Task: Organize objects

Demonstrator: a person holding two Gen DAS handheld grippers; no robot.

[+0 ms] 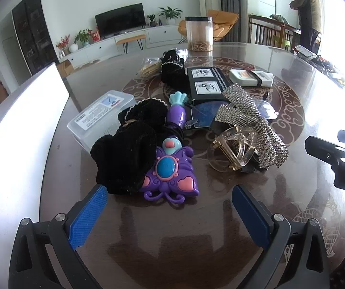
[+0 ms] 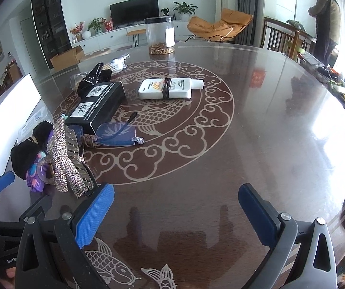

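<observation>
My left gripper [image 1: 170, 192] is open and empty, just in front of a purple butterfly toy wand [image 1: 170, 168] and a black fuzzy hair piece [image 1: 126, 154]. Right of them lie a clear hair claw [image 1: 232, 149] and a rhinestone bow [image 1: 247, 118]. Behind are blue glasses [image 1: 203, 115], a black box [image 1: 206, 82], a white bottle [image 1: 250, 77] and a clear plastic case [image 1: 100, 118]. My right gripper [image 2: 176, 192] is open and empty over bare table, with the rhinestone bow [image 2: 64, 159] at its left, and the glasses [image 2: 117, 134], black box [image 2: 97, 106] and white bottle [image 2: 167, 88] farther off.
The round dark table [image 2: 244, 120] has a fish pattern under glass. A clear jar with a black lid [image 2: 160, 36] stands at the far edge. A white board [image 1: 16, 130] lies off the table's left side. Clutter [image 2: 338, 86] sits at the right rim. A person [image 2: 326, 24] stands far right.
</observation>
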